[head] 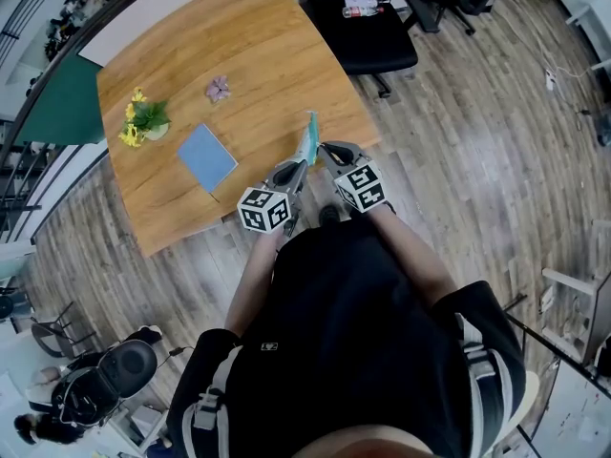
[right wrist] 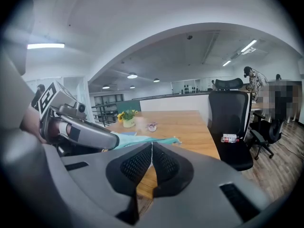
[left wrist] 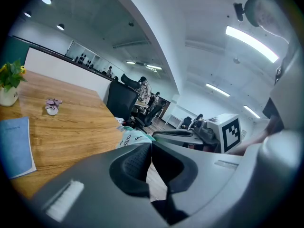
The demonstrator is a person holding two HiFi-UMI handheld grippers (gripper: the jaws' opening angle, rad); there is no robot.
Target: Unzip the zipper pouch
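Observation:
The teal zipper pouch [head: 310, 139] is held up on edge over the near edge of the wooden table [head: 267, 55]. My left gripper [head: 300, 168] is shut on its near end; in the right gripper view its tip pinches the teal fabric [right wrist: 142, 139]. My right gripper [head: 325, 151] is shut at the pouch's edge just right of that, jaws together, with a thin pale strip between the pads [right wrist: 164, 163]. In the left gripper view the pouch [left wrist: 134, 138] peeks out just beyond my closed jaws, with the right gripper [left wrist: 185, 134] beside it.
A blue notebook [head: 206, 156], a pot of yellow flowers [head: 145, 122] and a small purple flower [head: 219, 88] lie on the table. A black office chair [head: 368, 27] with a bottle [head: 361, 8] on its seat stands at the table's far right corner.

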